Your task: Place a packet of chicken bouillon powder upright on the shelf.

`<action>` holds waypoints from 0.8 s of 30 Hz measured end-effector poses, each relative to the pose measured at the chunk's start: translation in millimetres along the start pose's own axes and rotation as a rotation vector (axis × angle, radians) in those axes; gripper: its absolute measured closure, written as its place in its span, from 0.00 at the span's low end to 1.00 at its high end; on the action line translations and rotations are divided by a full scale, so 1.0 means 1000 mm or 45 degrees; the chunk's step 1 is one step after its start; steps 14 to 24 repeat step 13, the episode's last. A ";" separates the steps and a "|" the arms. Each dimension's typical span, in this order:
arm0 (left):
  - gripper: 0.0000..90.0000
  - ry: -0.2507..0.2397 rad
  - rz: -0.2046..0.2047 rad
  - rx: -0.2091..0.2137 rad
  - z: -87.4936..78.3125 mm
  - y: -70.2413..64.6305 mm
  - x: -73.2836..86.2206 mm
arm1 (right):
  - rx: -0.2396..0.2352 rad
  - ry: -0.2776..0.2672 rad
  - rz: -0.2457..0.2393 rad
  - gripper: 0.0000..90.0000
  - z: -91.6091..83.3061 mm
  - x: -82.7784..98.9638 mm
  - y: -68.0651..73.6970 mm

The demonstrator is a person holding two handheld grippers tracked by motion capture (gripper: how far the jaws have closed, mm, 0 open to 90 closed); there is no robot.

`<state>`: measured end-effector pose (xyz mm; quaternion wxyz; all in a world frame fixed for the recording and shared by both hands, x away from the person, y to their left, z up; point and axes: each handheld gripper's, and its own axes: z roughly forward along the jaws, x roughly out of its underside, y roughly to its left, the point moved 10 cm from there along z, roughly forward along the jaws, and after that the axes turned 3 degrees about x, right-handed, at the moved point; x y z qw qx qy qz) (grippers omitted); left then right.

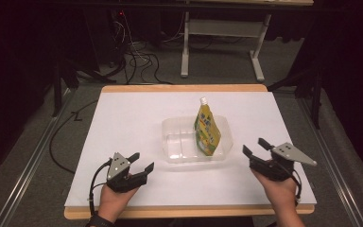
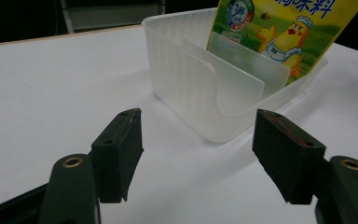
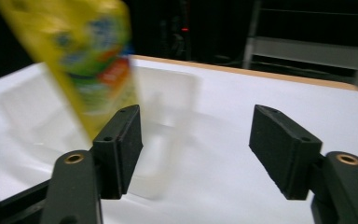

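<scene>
- Pouch (image 1: 207, 127): yellow-green, with a white cap on top; it stands upright in the right-hand part of the tray, leaning slightly. It is the most likely object of the work, so I list it first, out of size order. In the left gripper view I read a cartoon chick printed on its face (image 2: 284, 32); in the right gripper view it is blurred (image 3: 81, 56).
- Table (image 1: 123, 123): white sheet over a wooden top, with the wood edge visible at the near and far sides.
- Tray (image 1: 175, 142): clear plastic, rectangular, sitting near the middle of the sheet. The left gripper view shows an inner divider wall (image 2: 233, 81), and I see the pouch behind it.
- Left gripper (image 1: 139, 162): I hold it low at the near-left of the sheet, pointed toward the tray and apart from it. Its jaws are spread wide with nothing between them (image 2: 198, 140).
- Right gripper (image 1: 257, 146): near-right of the sheet, just beside the tray's right end, not touching it. Its jaws are likewise spread and empty (image 3: 196, 135).
</scene>
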<state>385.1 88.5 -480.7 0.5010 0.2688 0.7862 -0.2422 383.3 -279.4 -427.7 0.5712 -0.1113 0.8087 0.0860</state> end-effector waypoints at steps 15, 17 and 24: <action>0.37 0.030 0.010 -0.029 0.003 0.001 0.005 | 0.093 0.047 0.106 0.35 -0.004 0.039 -0.047; 0.37 0.030 0.010 -0.029 0.003 0.001 0.005 | 0.093 0.047 0.106 0.35 -0.004 0.039 -0.047; 0.37 0.030 0.010 -0.029 0.003 0.001 0.005 | 0.093 0.047 0.106 0.35 -0.004 0.039 -0.047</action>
